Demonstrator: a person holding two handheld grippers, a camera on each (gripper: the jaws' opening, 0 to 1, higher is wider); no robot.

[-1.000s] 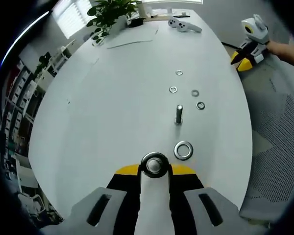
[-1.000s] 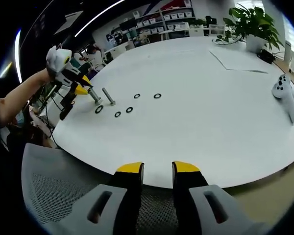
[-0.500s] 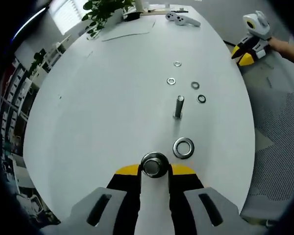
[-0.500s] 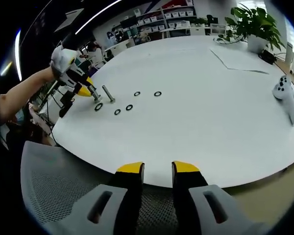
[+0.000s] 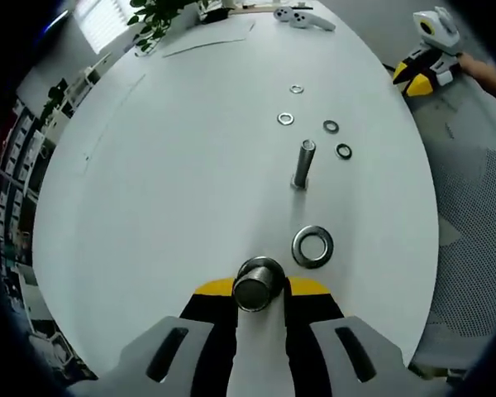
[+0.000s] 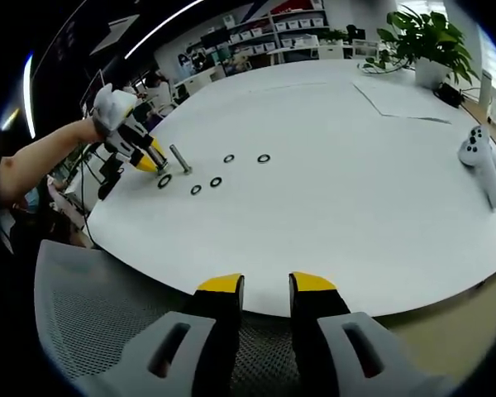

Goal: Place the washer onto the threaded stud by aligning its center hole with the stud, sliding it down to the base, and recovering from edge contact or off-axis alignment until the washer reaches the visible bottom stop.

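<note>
Fingers [image 5: 260, 289] of the left gripper, yellow-tipped, are clamped on a short metal cylinder [image 5: 257, 284] with a round, washer-like end face, held just above the white surface [image 5: 165, 174] at 6 o'clock in the left gripper view. Just beyond it, toward 1 o'clock, a large washer [image 5: 312, 246] lies flat on the surface, apart from the held piece. Farther on at 12 o'clock the threaded stud [image 5: 302, 164] stands upright and bare. Past the stud, four small washers [image 5: 331, 126] are scattered loosely, well apart from one another. At the far end lie a white game controller [image 5: 302, 15], a sheet of paper [image 5: 207, 40] and a potted plant [image 5: 153, 16]. The right gripper [image 5: 426, 62] shows at 2 o'clock, off the surface edge over a grey mesh chair [image 5: 475, 215].

In the right gripper view, its own fingers [image 6: 261, 289] stand a narrow gap apart with nothing between them, over the chair back. At 10 o'clock the left gripper [image 6: 132, 145], held in a person's hand [image 6: 87, 128], sits beside the stud [image 6: 180, 159].
</note>
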